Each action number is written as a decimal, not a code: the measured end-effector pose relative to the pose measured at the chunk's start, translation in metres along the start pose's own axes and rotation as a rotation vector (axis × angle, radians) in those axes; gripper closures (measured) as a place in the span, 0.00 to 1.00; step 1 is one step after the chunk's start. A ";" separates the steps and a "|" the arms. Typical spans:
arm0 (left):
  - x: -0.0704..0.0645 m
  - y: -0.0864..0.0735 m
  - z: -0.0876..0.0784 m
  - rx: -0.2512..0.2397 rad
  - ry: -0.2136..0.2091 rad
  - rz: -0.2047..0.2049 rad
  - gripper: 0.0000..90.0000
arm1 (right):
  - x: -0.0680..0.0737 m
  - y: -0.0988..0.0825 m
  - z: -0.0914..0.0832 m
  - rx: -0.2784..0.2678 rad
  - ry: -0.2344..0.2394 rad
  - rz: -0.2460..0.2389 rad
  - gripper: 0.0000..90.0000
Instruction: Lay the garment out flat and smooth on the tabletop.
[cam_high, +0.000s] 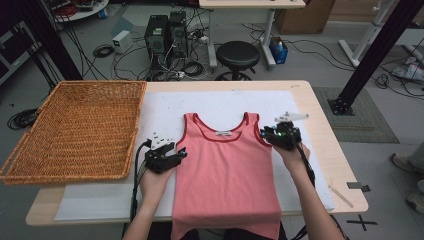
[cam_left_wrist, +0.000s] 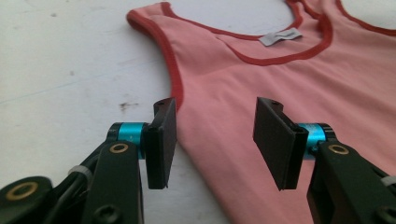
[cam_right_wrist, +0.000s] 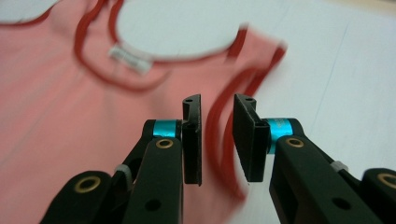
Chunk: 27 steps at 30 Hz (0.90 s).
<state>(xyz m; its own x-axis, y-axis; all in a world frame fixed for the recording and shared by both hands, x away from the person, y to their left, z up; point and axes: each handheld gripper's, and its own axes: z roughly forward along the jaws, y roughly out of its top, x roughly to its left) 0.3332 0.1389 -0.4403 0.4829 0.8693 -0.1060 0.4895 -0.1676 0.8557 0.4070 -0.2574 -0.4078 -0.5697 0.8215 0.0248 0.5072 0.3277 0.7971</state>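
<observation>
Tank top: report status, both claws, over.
Left claw open at armhole edge, nothing held. Right claw narrow, straddling opposite armhole trim, no pinch visible. Pink tank top flat, hem overhanging table. Wicker basket left, clear.

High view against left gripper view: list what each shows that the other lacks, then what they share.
High view alone: the wicker basket, the stool and computer towers on the floor, both forearms, the right gripper, and the whole top down to its hem.

Left gripper view alone: the left gripper close up, jaws apart, straddling the top's armhole trim without pressing it.

Shared: the pink top, its neck label and the white mat.
</observation>
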 end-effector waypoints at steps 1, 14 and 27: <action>-0.001 0.000 0.000 -0.001 -0.006 0.000 0.55 | -0.006 0.017 0.022 0.016 -0.017 0.016 0.79; -0.006 -0.006 -0.003 -0.002 -0.058 0.015 0.53 | -0.011 0.044 0.113 0.144 -0.114 -0.089 0.97; -0.006 -0.010 -0.010 -0.010 -0.080 -0.005 0.50 | -0.020 0.059 0.114 0.081 -0.099 0.027 0.72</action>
<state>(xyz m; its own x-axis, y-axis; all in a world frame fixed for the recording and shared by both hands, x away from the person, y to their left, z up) 0.3176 0.1400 -0.4433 0.5373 0.8299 -0.1500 0.4851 -0.1586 0.8600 0.5226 -0.2012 -0.4300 -0.4906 0.8712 -0.0175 0.5740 0.3382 0.7457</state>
